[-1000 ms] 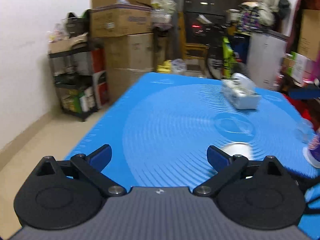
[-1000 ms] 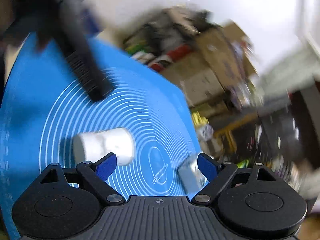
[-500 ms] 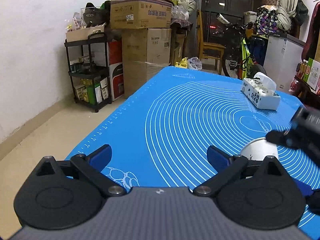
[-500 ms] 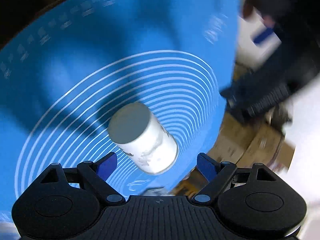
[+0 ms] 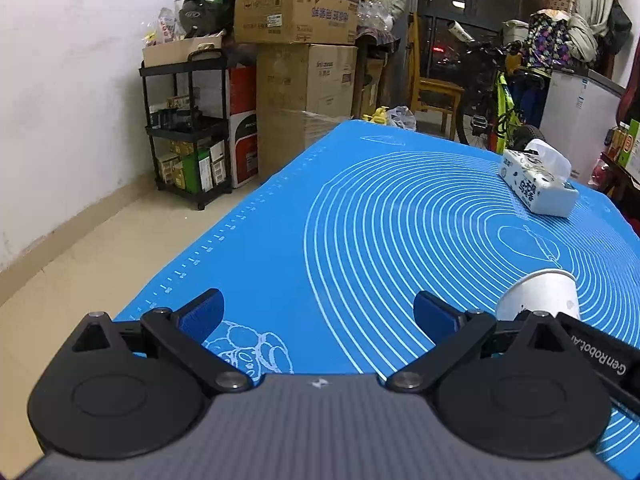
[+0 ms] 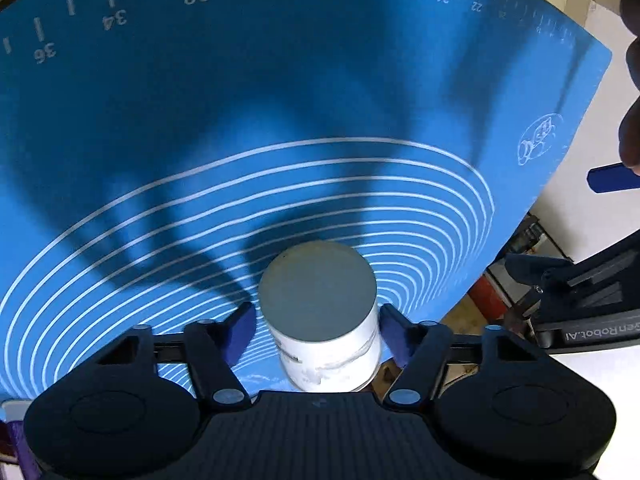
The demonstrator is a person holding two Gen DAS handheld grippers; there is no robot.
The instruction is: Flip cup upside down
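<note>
A white paper cup sits between the fingers of my right gripper, which has closed against its sides; its flat base faces the camera, over the blue mat. In the left wrist view the same cup shows at the right, tilted, with the right gripper's black body on it. My left gripper is open and empty, low over the mat's near left part.
A white tissue pack lies on the mat at the far right. Beyond the table stand cardboard boxes, a black shelf cart and a bicycle. The mat's edge is near the cup on the right.
My right gripper swung round, came down over the cup and closed on it. The left wrist view shifted slightly; the left gripper stayed open.
</note>
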